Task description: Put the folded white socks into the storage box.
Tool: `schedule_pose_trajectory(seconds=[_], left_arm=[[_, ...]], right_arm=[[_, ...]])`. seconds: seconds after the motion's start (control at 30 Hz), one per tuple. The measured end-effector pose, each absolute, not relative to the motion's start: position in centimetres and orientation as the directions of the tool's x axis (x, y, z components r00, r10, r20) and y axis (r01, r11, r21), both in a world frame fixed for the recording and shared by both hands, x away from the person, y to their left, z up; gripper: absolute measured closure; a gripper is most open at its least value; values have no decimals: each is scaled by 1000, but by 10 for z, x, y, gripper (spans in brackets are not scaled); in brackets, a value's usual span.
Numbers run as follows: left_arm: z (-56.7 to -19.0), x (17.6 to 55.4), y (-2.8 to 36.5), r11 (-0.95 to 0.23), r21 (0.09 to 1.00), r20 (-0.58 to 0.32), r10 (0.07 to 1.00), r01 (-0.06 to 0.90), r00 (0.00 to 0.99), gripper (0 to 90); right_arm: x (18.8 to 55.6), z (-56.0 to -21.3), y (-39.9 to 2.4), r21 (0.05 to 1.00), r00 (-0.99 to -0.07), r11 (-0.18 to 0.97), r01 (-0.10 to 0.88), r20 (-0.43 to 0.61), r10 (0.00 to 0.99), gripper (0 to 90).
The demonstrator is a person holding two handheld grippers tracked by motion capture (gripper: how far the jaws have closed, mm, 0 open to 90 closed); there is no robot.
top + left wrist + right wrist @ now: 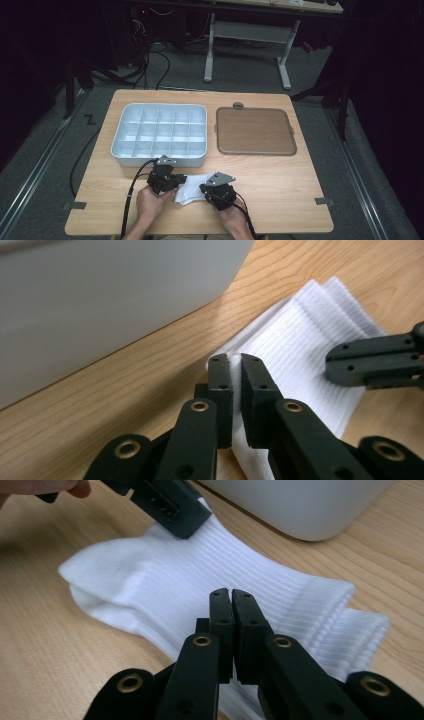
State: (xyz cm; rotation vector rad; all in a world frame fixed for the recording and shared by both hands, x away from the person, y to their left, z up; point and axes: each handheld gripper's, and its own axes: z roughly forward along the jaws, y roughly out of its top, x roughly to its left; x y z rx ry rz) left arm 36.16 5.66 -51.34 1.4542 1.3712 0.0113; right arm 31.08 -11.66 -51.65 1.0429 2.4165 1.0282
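Low in the frame, below the tray (159, 159), both the left gripper (236, 362) and the right gripper (231, 596) pinch the white socks (192, 191), probably through every layer. We should lift evenly, keeping the pair taut.

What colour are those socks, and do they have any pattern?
The socks are plain white with fine ribbed lines running along them; the right gripper view shows it best.
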Motion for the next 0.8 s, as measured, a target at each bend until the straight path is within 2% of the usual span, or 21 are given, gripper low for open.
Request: schedule_pose_trajectory(seconds=[0.8], left_arm=[[-488, 354, 75, 325, 628, -698, 636, 707, 328, 850]], right_arm=[[321, -522, -101, 693, -732, 523, 496, 10, 682, 900]])
